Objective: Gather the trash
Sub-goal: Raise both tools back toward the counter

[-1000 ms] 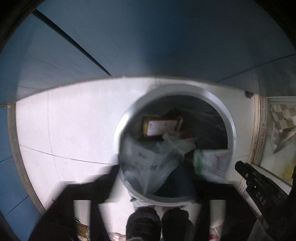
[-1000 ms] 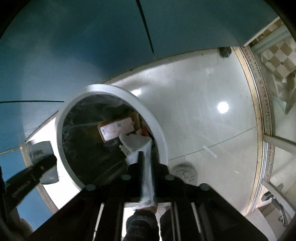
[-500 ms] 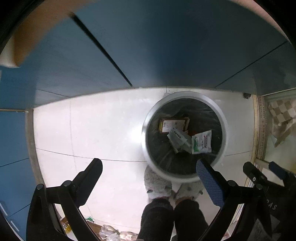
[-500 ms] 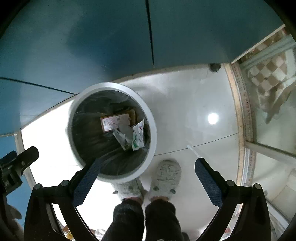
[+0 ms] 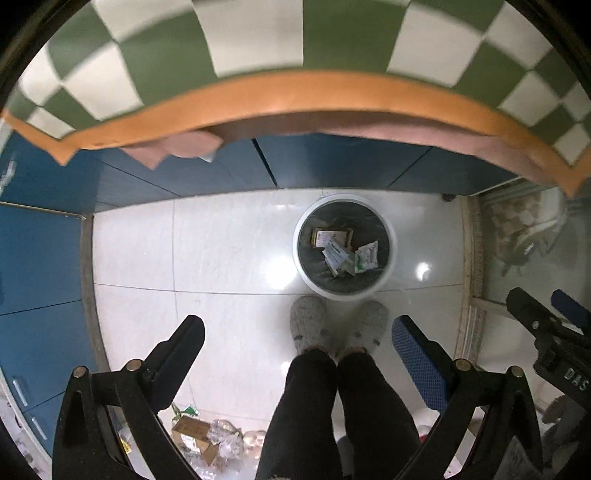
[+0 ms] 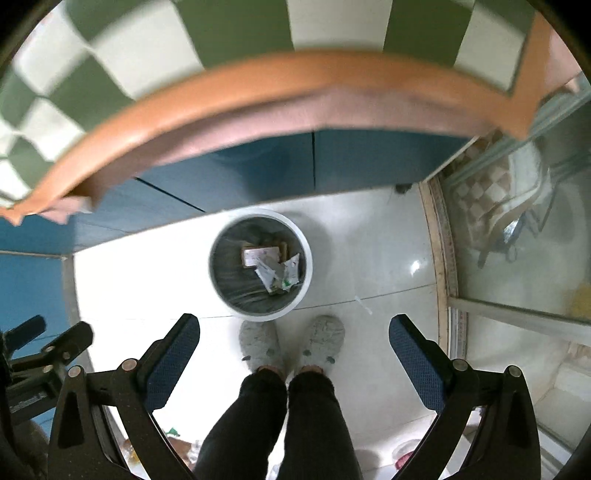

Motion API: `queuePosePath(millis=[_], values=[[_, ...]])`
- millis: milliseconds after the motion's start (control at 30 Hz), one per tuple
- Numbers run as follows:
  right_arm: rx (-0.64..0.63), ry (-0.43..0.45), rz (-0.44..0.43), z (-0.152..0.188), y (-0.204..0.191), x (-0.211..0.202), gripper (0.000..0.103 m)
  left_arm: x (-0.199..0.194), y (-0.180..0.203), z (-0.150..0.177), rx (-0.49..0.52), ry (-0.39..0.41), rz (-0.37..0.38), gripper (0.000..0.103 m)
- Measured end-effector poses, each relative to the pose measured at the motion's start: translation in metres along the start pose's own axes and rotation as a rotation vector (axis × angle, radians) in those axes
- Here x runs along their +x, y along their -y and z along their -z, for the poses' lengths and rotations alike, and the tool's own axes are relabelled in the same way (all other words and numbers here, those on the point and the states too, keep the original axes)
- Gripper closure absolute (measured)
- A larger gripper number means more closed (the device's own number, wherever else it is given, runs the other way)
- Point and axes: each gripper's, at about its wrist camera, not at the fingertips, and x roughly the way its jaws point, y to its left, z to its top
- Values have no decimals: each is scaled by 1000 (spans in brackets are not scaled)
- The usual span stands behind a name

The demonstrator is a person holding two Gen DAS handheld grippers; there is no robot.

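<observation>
A white round trash bin [image 5: 388,264] with a dark liner stands on the floor by the blue cabinets; it also shows in the right wrist view [image 6: 308,280]. Inside lie a brown box [image 5: 330,236], white packets [image 5: 338,256] and a green-and-white wrapper [image 5: 367,256]. My left gripper [image 5: 297,341] is open and empty, high above the floor. My right gripper [image 6: 294,339] is open and empty, also high above the bin. More trash [image 5: 207,441] lies on the floor near the bottom of the left wrist view.
The person's legs and grey slippers [image 5: 306,325] stand just in front of the bin. A table edge with a green-and-white checked cloth [image 5: 258,33] fills the top of both views. Blue cabinets [image 5: 37,258] line the left. A glass door [image 6: 517,240] is on the right.
Both grippers opened and dropped the packets into the bin, then rose far above it. The table edge with the checked cloth has come into view.
</observation>
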Motion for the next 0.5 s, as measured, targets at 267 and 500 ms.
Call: queuePosePath(millis=[267,500], values=[[20,82,-19,15,-7,-141,0,-99,-2,12,3,64,50,0],[48,135,-82,23,-24,-224,0,-179,-20,9,14,209,46,0]])
